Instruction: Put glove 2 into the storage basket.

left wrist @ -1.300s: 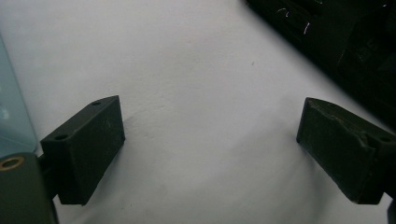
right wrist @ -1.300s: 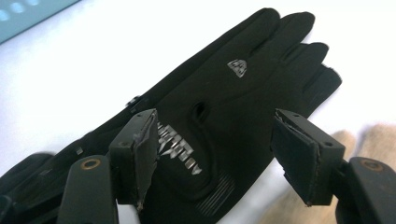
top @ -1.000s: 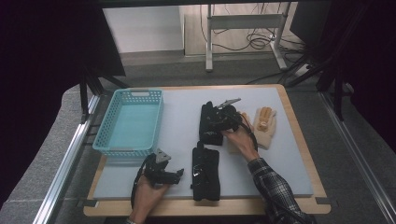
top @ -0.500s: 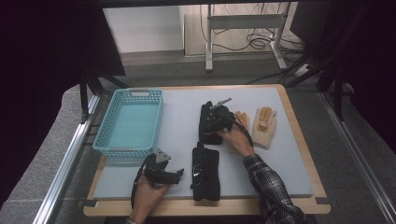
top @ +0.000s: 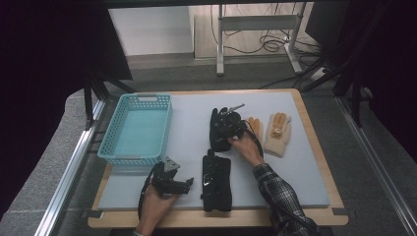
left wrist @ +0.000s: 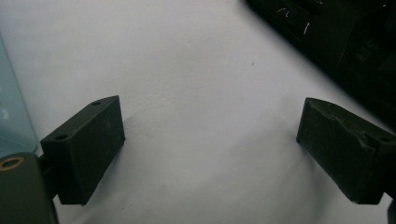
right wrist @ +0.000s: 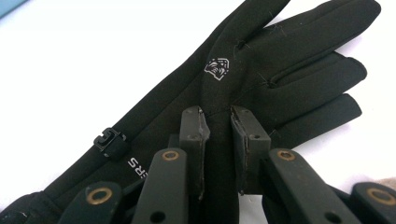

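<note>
The right gripper (right wrist: 218, 140), jaws just closing, pinches only a fold of the black glove (right wrist: 261, 70), which may slip on lifting; the left gripper (left wrist: 210, 144) stands open.

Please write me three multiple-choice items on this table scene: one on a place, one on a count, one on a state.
1. Where does the blue basket stand on the table?
A. at its left
B. at its right
C. between the gloves

2. How many black gloves lie on the table?
A. one
B. two
C. four

3. How is the right tool set on the far black glove?
A. wide open above it
B. lying beside it
C. pinching a fold of it

Answers:
1 A, the high view shows it left of all gloves.
2 B, the far one and the near black glove.
3 C, the jaws, which have just been closing, squeeze fabric between them.
</note>
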`<state>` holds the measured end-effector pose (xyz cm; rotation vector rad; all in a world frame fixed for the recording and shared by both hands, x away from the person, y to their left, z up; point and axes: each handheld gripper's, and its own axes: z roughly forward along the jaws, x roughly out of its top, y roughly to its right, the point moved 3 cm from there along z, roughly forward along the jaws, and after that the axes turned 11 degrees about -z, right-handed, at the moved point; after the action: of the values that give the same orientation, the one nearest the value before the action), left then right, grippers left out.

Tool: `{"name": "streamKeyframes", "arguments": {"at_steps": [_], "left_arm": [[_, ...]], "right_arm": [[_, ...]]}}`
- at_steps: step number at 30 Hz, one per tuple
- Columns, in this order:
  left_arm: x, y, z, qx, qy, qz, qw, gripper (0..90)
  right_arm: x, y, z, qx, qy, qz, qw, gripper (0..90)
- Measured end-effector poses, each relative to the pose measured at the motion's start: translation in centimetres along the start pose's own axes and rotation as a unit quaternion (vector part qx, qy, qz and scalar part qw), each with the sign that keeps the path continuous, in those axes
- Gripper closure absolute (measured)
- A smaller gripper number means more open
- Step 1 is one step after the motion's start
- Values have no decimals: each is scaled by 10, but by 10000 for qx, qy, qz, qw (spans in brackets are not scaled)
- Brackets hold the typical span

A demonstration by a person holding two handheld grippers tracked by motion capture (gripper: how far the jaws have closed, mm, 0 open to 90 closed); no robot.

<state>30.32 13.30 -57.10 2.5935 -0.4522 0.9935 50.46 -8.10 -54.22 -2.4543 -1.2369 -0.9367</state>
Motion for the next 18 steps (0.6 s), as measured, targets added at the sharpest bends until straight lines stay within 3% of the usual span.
{"name": "streamKeyframes", "arguments": {"at_steps": [10, 18], "left_arm": [[0, 0, 0, -2, -3, -2, 10000, 78], [0, 0, 0, -5, -9, -3, 10000, 78]], "right_arm": [[8, -3, -14, -146, 168, -218, 9995, 761], [12, -3, -36, -171, 379, -190, 9990, 761]]}}
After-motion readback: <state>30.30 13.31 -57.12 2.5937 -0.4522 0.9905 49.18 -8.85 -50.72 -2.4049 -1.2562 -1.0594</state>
